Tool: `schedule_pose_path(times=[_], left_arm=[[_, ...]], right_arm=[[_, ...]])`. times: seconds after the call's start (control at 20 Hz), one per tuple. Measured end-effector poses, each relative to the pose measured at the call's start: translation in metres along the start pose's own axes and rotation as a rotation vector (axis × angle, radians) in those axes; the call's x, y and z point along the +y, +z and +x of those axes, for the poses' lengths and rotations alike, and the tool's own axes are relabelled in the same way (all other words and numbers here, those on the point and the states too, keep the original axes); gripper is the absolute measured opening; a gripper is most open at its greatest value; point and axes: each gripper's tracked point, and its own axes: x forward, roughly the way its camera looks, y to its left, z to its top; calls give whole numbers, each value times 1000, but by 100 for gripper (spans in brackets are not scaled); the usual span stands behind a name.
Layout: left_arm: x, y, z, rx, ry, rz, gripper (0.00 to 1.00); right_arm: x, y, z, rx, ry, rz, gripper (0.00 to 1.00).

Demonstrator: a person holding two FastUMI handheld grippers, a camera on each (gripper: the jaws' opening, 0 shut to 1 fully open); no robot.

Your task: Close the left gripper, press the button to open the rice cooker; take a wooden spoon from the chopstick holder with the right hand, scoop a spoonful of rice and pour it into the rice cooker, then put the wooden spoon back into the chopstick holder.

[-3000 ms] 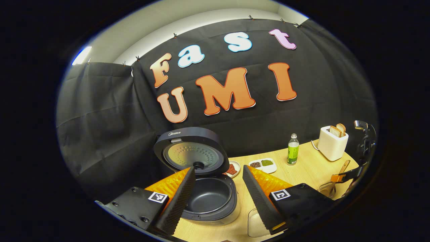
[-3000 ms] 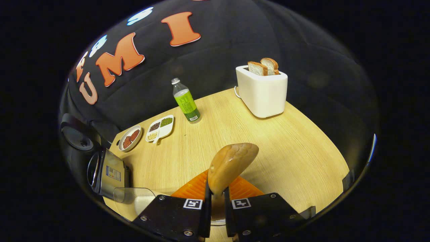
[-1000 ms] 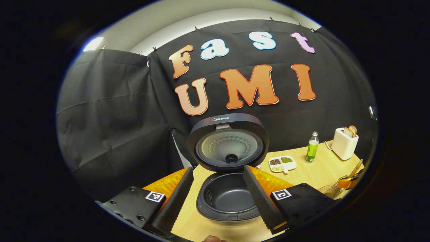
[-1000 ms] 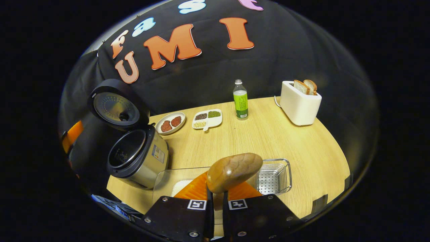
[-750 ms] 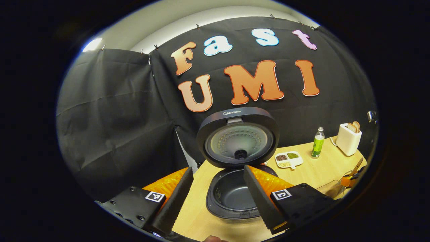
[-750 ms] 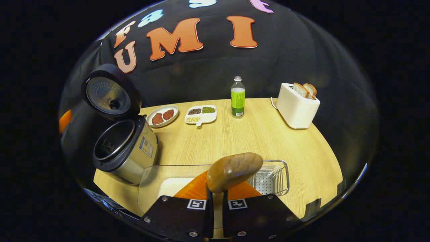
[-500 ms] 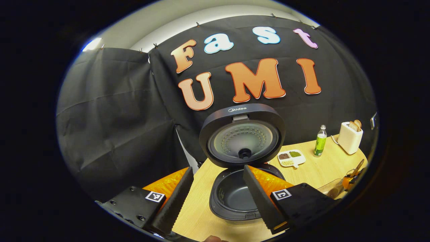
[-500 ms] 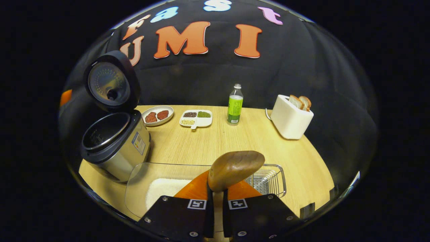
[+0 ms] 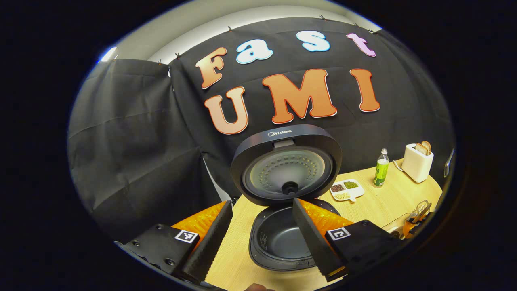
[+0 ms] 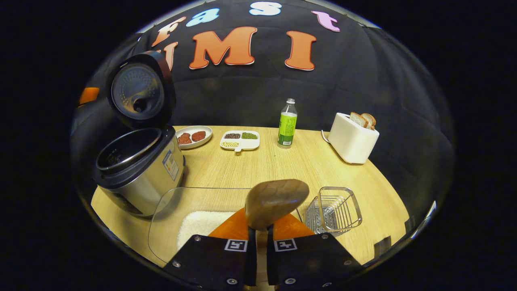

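The rice cooker (image 9: 282, 238) stands with its lid (image 9: 287, 165) raised and its dark inner pot bare; in the right gripper view the rice cooker (image 10: 139, 171) sits at the left of the table. My left gripper (image 9: 262, 238) hovers open just in front of the pot. My right gripper (image 10: 258, 234) is shut on the wooden spoon (image 10: 276, 202), whose bowl points forward above a clear container (image 10: 177, 206) holding white rice (image 10: 198, 226). The wire chopstick holder (image 10: 333, 210) stands to the right of the spoon.
Along the back of the wooden table (image 10: 282, 169) are a plate of reddish pieces (image 10: 193, 136), a divided dish of beans (image 10: 239, 141), a green bottle (image 10: 286, 123) and a white toaster (image 10: 352, 137) with bread. The right gripper (image 9: 416, 220) appears far right in the left gripper view.
My right gripper has carried the spoon away from the holder and swung left over the rice container. The left gripper has drawn back slightly, staying open before the cooker.
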Motion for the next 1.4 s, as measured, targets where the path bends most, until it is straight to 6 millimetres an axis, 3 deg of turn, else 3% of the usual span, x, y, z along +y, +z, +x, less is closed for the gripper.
schedule_pose_path(times=[0.05,0.15,0.2,0.35,0.4,0.45,0.5,0.6,0.75,1.15,1.2,1.4], left_arm=[[-2,-1,2,3,-10,3,100],[-2,-2,4,6,-21,11,100],[-3,-2,5,7,-28,14,94],[-3,0,7,0,-43,24,94],[-2,-1,9,0,-48,25,100],[-3,-1,10,2,-51,25,93],[-1,-3,12,4,-53,24,100],[0,-3,15,8,-54,19,93],[7,-1,19,9,-47,12,93],[1,3,21,-4,-60,22,100],[2,3,21,-6,-59,23,93],[5,3,21,-2,-50,15,93]], right_arm=[[1,1,2,-10,0,36,10],[10,-6,1,6,15,46,10],[15,-6,1,6,24,48,10],[27,-6,4,36,63,106,10],[28,-5,5,47,70,140,10],[29,-5,7,62,80,167,10],[31,-6,8,75,90,191,10],[36,-6,8,99,132,250,10],[38,-6,10,135,178,315,10],[55,-6,10,194,272,418,10],[58,-4,10,199,286,437,10],[58,-6,13,230,313,505,10]])
